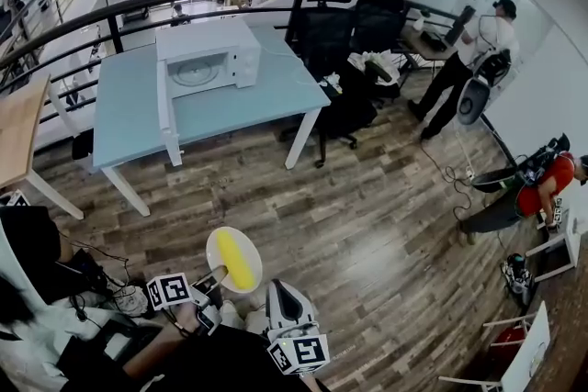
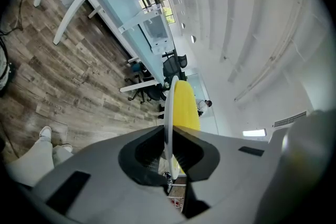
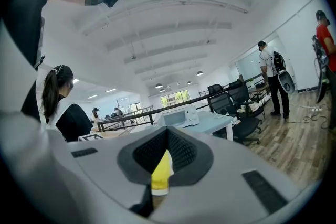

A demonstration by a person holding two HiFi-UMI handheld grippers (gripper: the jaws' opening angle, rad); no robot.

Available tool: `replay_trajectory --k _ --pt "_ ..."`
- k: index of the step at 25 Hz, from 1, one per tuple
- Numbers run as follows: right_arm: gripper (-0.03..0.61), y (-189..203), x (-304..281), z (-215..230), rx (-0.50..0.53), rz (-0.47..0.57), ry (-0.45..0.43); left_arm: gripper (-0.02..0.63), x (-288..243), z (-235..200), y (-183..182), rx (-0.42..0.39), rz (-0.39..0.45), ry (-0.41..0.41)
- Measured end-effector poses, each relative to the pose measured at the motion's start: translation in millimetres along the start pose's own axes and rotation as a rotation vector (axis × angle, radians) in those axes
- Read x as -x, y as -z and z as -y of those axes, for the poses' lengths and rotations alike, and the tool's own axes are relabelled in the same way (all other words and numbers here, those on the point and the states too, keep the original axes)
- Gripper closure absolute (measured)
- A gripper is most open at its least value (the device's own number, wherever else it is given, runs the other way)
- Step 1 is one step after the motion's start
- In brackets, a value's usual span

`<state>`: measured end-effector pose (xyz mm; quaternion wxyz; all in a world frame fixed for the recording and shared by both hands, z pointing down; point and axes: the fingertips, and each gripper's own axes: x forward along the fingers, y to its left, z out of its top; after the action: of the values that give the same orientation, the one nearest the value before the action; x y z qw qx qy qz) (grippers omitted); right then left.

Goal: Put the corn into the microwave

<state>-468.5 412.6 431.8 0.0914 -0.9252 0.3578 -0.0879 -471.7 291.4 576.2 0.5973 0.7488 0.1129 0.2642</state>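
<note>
My left claw [image 1: 207, 287] is shut tight on the edge of a white plate [image 1: 217, 247]. I hold the plate by its rim and keep it flat in the air, so the thing on top does not roll off. The corn [image 1: 238, 260] lies on the plate. It is just past my left claw's jaws and my claw does not touch it; only the plate does. The microwave [image 1: 207, 60] sits far ahead on the blue table [image 1: 276, 96], well apart from the corn, and its door stands open. I think the walk over there comes next.

My right claw [image 3: 166, 139] is low, just beside the plate on its right. Its jaws are pressed close together. A thin bit of yellow and white shows in the slit. I think that is the corn and plate seen past the jaws, not something pinched.
</note>
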Motion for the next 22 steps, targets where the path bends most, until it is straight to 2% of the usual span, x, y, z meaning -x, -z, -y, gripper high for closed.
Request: replay_trajectory --k 5,11,14,19,22 --pt "0.569 10.7 -8.3 0.9 -0.022 -0.003 0.012 0.588 -3.4 -2.9 -7.0 -0.002 -0.012 0.003" --pt "0.569 5.0 1.6 8.9 -0.023 -0.004 0.060 0.588 -5.9 5.5 -2.7 -0.021 -0.028 0.013" --pt "0.569 8.7 -9.9 12.7 -0.036 -0.008 0.050 0.588 -12.1 2.2 -15.2 -0.033 -0.029 0.012" --pt "0.569 5.6 -41.3 27.5 -0.041 0.003 0.033 0.588 -25.9 -4.6 -46.8 -0.025 0.015 0.002" --pt "0.570 -0.8 -47.6 35.7 -0.047 -0.003 0.026 0.588 -31.6 2.6 -49.7 -0.026 0.029 0.001"
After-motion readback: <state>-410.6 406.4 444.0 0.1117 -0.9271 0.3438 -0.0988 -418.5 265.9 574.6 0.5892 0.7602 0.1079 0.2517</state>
